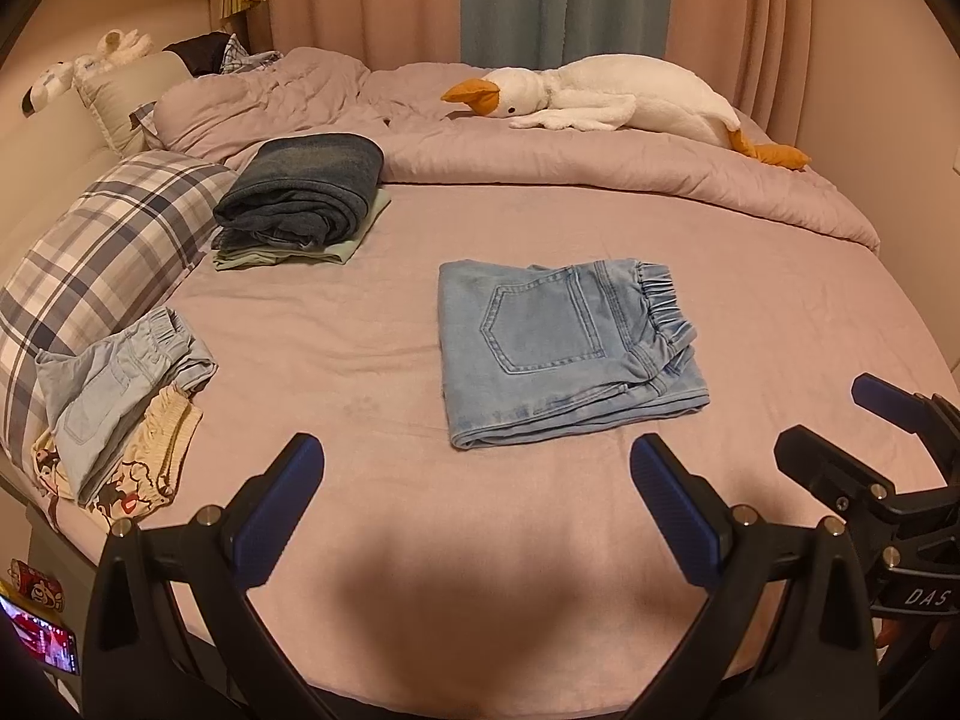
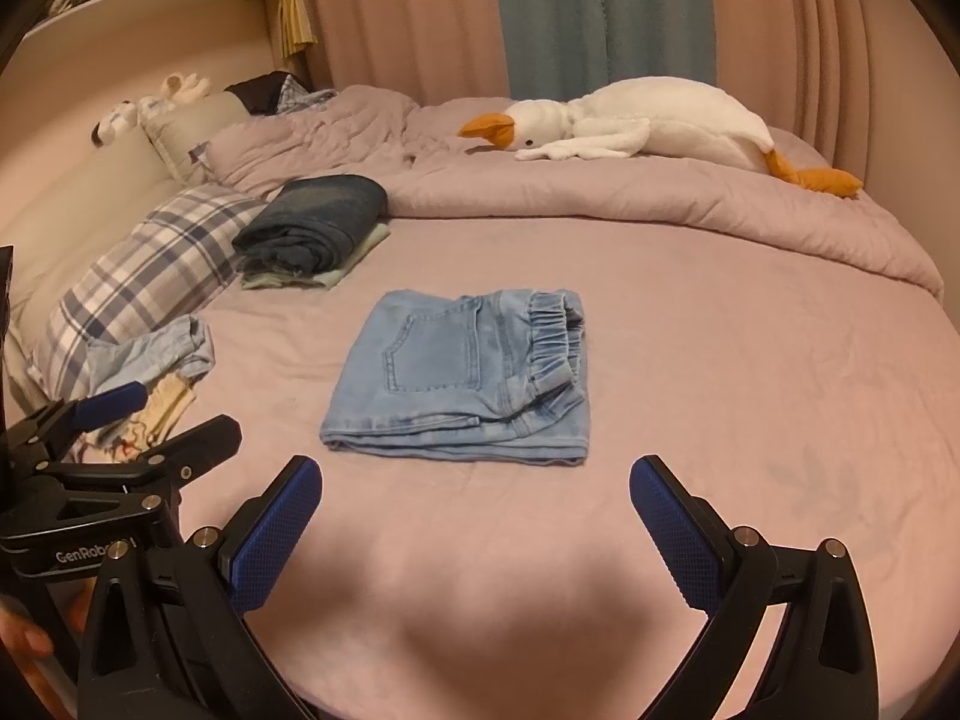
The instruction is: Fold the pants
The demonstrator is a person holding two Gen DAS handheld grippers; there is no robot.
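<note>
- The light blue pants [image 1: 564,348] lie folded into a compact rectangle on the pink bed sheet [image 1: 750,276], back pocket up, with the elastic waistband on the side nearer the plush goose.
- The left gripper [image 1: 477,468] hangs over the sheet on the near side of the pants, its blue-padded fingers spread wide and holding nothing; it does not touch the pants.
- The right gripper [image 2: 474,486] is likewise spread wide and holding nothing, just short of the pants' folded near edge. From the left wrist view it shows at the right edge, beside the pants' near corner.
- Beyond the pants, toward the headboard side, a stack of folded dark jeans [image 1: 303,192] sits on top of a pale green folded garment [image 1: 354,243].
- Left of the pants, next to the plaid pillow [image 1: 108,252], a loose heap of clothes [image 1: 120,402] rests: a pale blue piece over a cream printed one.
- Past the pants, a lilac duvet [image 1: 600,156] is bunched along the far side of the bed, and a white plush goose [image 1: 612,99] with an orange beak and feet lies stretched along it.
- Behind the goose hang pink and teal curtains [image 1: 540,0].
</note>
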